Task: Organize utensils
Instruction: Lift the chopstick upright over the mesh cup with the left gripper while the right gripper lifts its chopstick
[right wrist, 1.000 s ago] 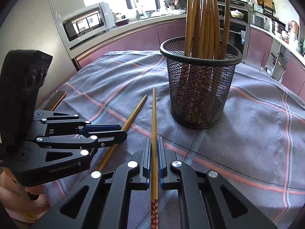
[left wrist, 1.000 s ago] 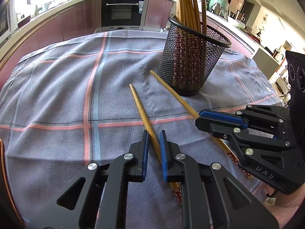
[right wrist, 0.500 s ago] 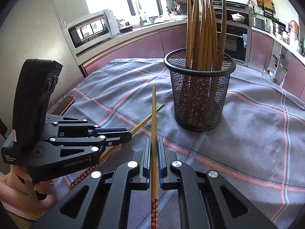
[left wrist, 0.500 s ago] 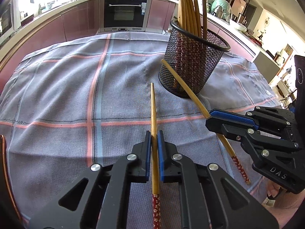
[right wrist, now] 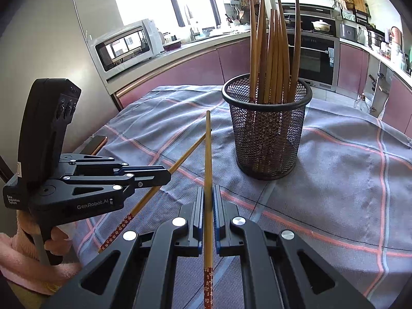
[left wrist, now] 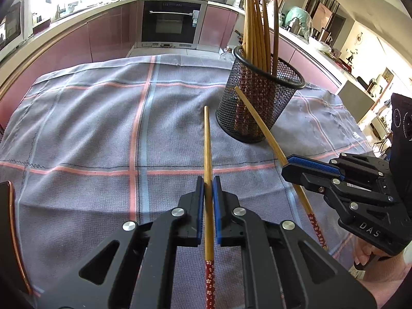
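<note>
A black mesh cup (left wrist: 258, 108) (right wrist: 266, 134) stands on the checked cloth and holds several wooden chopsticks upright. My left gripper (left wrist: 208, 180) is shut on a wooden chopstick (left wrist: 207, 149) with a red flowered end, held above the cloth and pointing forward, left of the cup. My right gripper (right wrist: 208, 189) is shut on a second such chopstick (right wrist: 208, 154), also lifted, its tip level with the cup's left side. Each gripper shows in the other's view: the right gripper (left wrist: 288, 166) with its chopstick (left wrist: 260, 126), the left gripper (right wrist: 168, 176) with its chopstick (right wrist: 185, 154).
A grey cloth with pink and blue stripes (left wrist: 103, 128) covers the table. A phone with a copper edge (right wrist: 99, 141) lies at the table's left edge. Kitchen counters, an oven (left wrist: 170, 23) and a microwave (right wrist: 126, 46) ring the table.
Both grippers have lifted their chopsticks off the cloth and risen. The left gripper closed on its chopstick, which now points straight forward. The cup looks farther and lower.
</note>
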Action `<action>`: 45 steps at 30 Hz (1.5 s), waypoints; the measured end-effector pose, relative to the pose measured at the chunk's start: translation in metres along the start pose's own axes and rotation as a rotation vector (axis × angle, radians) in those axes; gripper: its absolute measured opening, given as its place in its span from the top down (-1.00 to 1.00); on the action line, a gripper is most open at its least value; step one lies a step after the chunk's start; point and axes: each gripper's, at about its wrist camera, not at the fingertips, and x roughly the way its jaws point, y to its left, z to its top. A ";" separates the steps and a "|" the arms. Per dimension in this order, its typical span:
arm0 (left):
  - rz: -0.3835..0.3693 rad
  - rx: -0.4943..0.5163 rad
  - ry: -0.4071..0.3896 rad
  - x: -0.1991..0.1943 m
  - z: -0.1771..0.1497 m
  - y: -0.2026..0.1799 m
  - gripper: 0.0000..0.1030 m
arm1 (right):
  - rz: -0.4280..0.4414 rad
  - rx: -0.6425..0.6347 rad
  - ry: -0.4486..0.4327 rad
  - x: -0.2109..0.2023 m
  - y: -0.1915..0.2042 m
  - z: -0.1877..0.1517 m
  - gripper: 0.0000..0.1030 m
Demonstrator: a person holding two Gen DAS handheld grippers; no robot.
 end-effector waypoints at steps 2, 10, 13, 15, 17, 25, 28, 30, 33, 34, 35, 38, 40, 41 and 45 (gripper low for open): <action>-0.007 -0.001 -0.013 -0.005 0.001 0.000 0.85 | 0.007 -0.001 -0.009 -0.003 0.000 0.001 0.90; -0.046 -0.004 -0.075 -0.032 0.008 -0.002 0.85 | 0.008 -0.005 -0.067 -0.017 0.002 0.007 0.90; -0.062 -0.001 -0.095 -0.041 0.010 -0.004 0.85 | 0.016 0.003 -0.089 -0.024 0.001 0.011 0.90; -0.066 0.002 -0.108 -0.045 0.012 -0.005 0.85 | 0.012 0.003 -0.104 -0.027 0.000 0.013 0.90; -0.069 0.003 -0.117 -0.048 0.014 -0.006 0.85 | 0.009 0.003 -0.116 -0.031 -0.001 0.015 0.90; -0.084 0.006 -0.155 -0.059 0.021 -0.013 0.85 | -0.007 0.005 -0.169 -0.041 -0.002 0.024 0.90; -0.091 0.008 -0.168 -0.063 0.023 -0.014 0.85 | -0.012 0.008 -0.186 -0.044 -0.003 0.028 0.90; -0.100 0.006 -0.175 -0.065 0.024 -0.014 0.85 | -0.014 0.011 -0.195 -0.047 -0.005 0.029 0.90; -0.115 0.003 -0.188 -0.070 0.027 -0.014 0.85 | -0.021 0.010 -0.209 -0.052 -0.008 0.031 0.90; -0.122 0.001 -0.193 -0.072 0.027 -0.013 0.86 | -0.023 0.010 -0.214 -0.053 -0.010 0.032 0.90; -0.128 -0.001 -0.197 -0.073 0.028 -0.013 0.85 | -0.025 0.011 -0.220 -0.055 -0.011 0.034 0.90; -0.148 -0.008 -0.211 -0.078 0.032 -0.011 0.85 | -0.028 0.008 -0.238 -0.060 -0.013 0.038 0.90; -0.161 -0.014 -0.223 -0.083 0.035 -0.009 0.85 | -0.035 0.004 -0.252 -0.063 -0.013 0.041 0.90; -0.165 -0.014 -0.232 -0.085 0.036 -0.009 0.85 | -0.034 0.005 -0.258 -0.065 -0.014 0.043 0.90; -0.186 -0.022 -0.261 -0.095 0.044 -0.006 0.85 | -0.043 -0.005 -0.282 -0.070 -0.014 0.050 0.90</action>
